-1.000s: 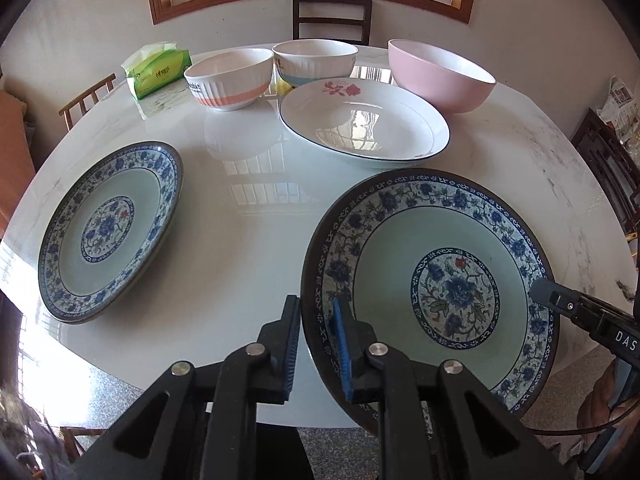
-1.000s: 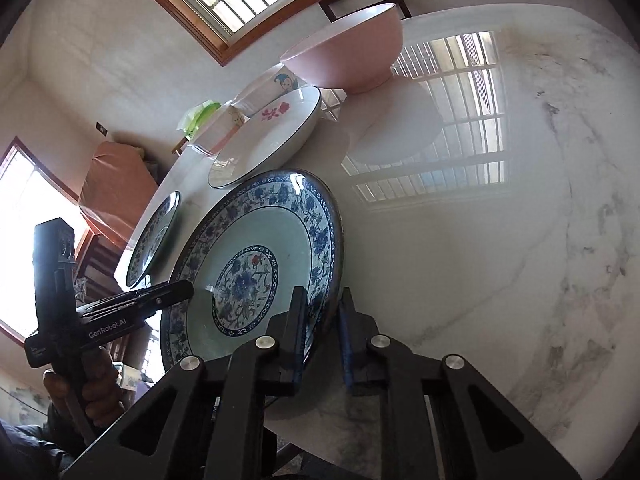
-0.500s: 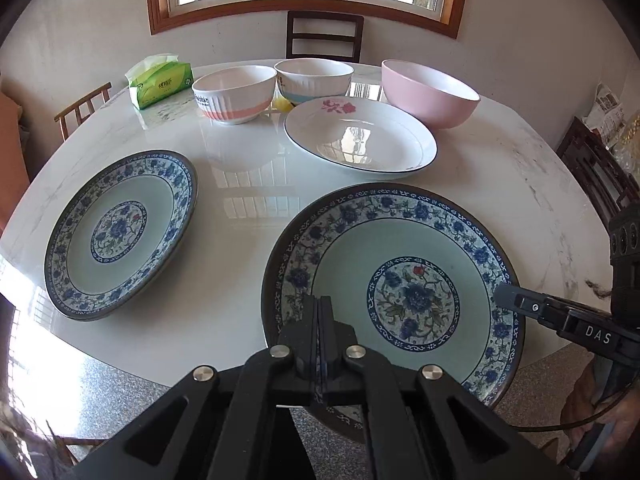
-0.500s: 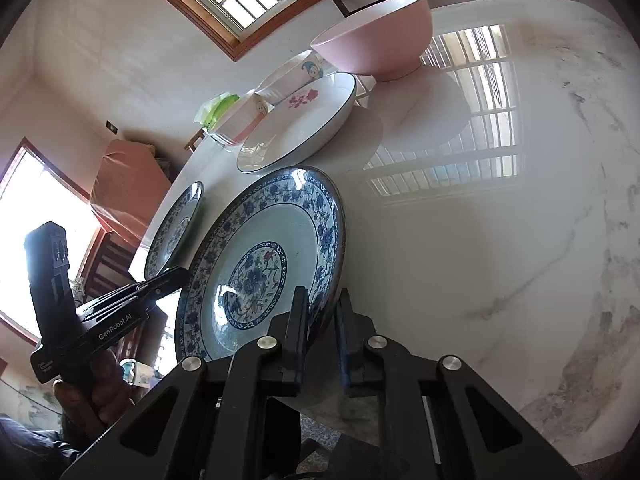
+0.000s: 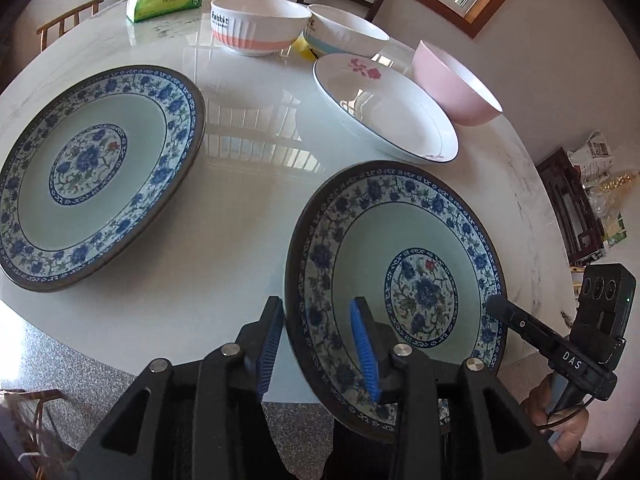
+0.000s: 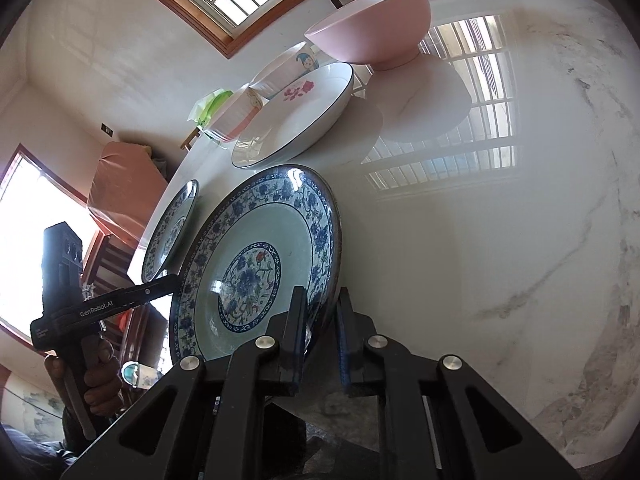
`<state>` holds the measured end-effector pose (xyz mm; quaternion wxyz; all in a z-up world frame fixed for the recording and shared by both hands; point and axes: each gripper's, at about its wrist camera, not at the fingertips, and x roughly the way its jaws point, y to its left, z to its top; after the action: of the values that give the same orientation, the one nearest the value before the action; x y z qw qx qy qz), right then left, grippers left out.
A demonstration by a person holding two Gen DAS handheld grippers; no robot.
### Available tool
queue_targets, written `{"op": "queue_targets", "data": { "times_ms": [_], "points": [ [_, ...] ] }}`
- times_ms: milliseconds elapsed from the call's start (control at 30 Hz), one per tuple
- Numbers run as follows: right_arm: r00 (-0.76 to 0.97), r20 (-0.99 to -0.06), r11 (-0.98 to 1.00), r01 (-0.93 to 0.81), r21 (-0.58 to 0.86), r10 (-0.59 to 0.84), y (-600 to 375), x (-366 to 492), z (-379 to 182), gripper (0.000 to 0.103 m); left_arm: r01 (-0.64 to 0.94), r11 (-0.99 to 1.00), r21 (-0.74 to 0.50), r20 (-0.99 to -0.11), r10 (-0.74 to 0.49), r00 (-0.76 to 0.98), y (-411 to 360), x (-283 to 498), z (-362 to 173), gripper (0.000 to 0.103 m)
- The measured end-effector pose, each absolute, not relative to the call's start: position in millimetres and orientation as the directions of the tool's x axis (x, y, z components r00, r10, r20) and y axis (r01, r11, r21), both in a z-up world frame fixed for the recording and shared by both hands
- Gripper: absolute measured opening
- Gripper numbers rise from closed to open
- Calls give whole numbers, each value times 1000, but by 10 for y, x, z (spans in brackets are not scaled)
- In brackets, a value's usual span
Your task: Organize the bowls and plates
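The near blue-patterned plate (image 5: 400,280) is the thing in hand and serves as the landmark: it sits at the front edge of the marble worktop (image 5: 240,208), its near rim hanging past that edge. The right gripper (image 6: 322,336) has its fingers pinched tight on the plate's near rim, one inside the dish and one under it. The left gripper (image 5: 316,344) straddles the same rim on the plate's left side; its jaws are opening, the rim between the blue pads but not pressed.

A second blue-patterned plate (image 5: 92,176) lies to the left of the held one, well apart. Beyond it are the white rose plate (image 5: 384,116), the pink bowl (image 5: 456,84) and two striped white bowls (image 5: 256,26).

Judging by this, the step is handing the plate over to the right gripper alone. Next likely calls for the left gripper to draw clear, then a level lift across onto the matching plate.
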<state>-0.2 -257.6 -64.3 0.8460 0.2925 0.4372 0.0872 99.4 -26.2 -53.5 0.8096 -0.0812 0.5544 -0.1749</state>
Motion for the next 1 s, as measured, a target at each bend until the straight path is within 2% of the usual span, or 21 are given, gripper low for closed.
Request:
{"op": "queue_targets", "data": {
  "times_ms": [67, 100, 233, 467, 1000],
  "points": [
    [601, -686, 812, 100, 574, 411, -2576, -1, -647, 14, 200, 936, -290, -877, -344, 336, -326, 978, -499, 35],
    [600, -684, 810, 98, 579, 416, -2577, 1, -651, 14, 197, 944, -266, -880, -321, 350, -329, 963, -489, 28],
    [606, -685, 816, 100, 570, 404, -2585, 3, -643, 14, 160, 932, -325, -859, -362, 362, -199, 930, -479, 21],
    [613, -681, 826, 82, 558, 399, -2512, -1, -637, 15, 171, 954, -247, -837, -299, 459, -187, 782, -290, 21],
    [606, -675, 848, 1, 530, 421, -2066, 458, -358, 16, 53, 973, -224, -787, -213, 580, 538, 876, 54, 22]
  ]
}}
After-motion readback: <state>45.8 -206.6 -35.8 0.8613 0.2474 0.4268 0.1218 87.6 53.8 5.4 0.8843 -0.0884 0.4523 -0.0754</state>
